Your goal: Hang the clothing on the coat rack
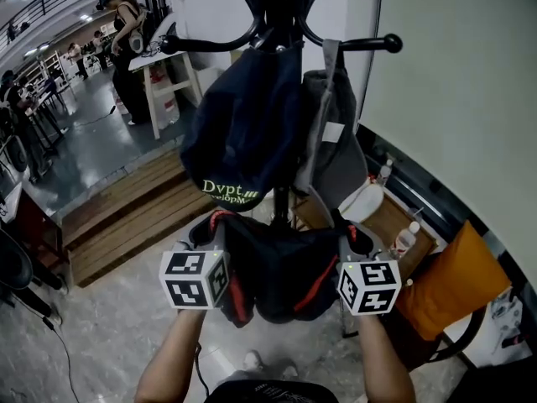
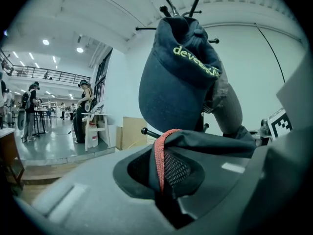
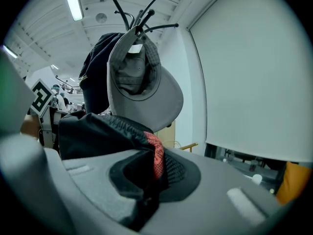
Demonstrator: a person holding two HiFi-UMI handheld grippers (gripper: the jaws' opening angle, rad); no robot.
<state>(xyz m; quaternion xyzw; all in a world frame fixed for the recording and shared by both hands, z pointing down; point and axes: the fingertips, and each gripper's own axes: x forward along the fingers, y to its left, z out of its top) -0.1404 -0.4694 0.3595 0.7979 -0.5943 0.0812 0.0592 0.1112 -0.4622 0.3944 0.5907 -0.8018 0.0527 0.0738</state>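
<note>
A black garment with red trim (image 1: pixel 281 271) hangs stretched between my two grippers, just below the coat rack (image 1: pixel 281 23). My left gripper (image 1: pixel 210 225) is shut on the garment's left edge (image 2: pixel 164 160), and the red strip runs down between its jaws. My right gripper (image 1: pixel 352 240) is shut on the right edge (image 3: pixel 154 155). On the rack's hooks hang a dark navy cap with green lettering (image 1: pixel 243 133) and a grey brimmed hat (image 1: pixel 331 137). Both hang right behind the garment, the navy cap (image 2: pixel 178 77) ahead of the left gripper, the grey hat (image 3: pixel 142 82) ahead of the right.
A white wall (image 1: pixel 453 91) stands close on the right. Below it an orange cushion (image 1: pixel 453 280) lies beside a low wooden shelf with bottles (image 1: pixel 403 238). Wooden steps (image 1: pixel 126 217) run at the left. People stand at tables far back left (image 1: pixel 126 49).
</note>
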